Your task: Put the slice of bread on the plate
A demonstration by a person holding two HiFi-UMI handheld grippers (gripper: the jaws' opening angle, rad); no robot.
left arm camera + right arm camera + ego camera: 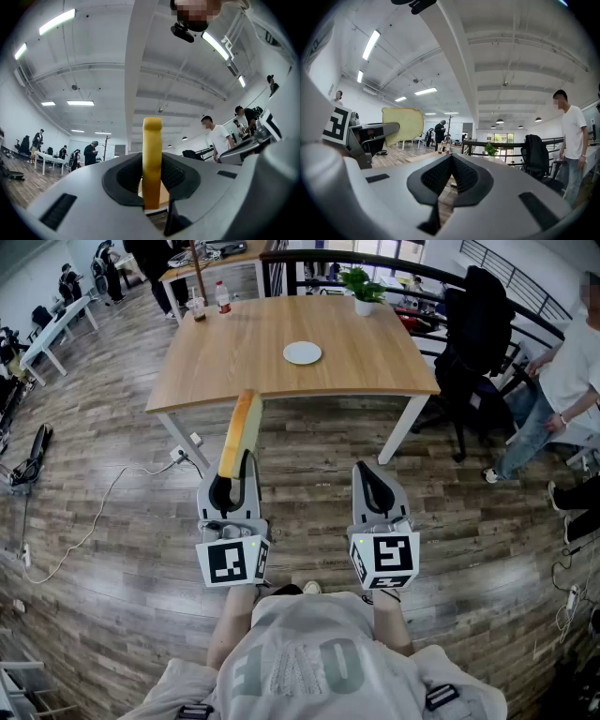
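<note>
A slice of bread stands on edge between the jaws of my left gripper, which is shut on it and tilted a little upward. In the left gripper view the slice rises straight up from between the pads. The right gripper view shows the same slice side-on at the left. My right gripper is level beside the left one, shut with nothing in it; its pads meet. The white plate lies on the wooden table, well ahead of both grippers.
Two bottles stand at the table's far left corner and a potted plant at its far right. A black office chair and a person are to the right. Cables run over the wooden floor.
</note>
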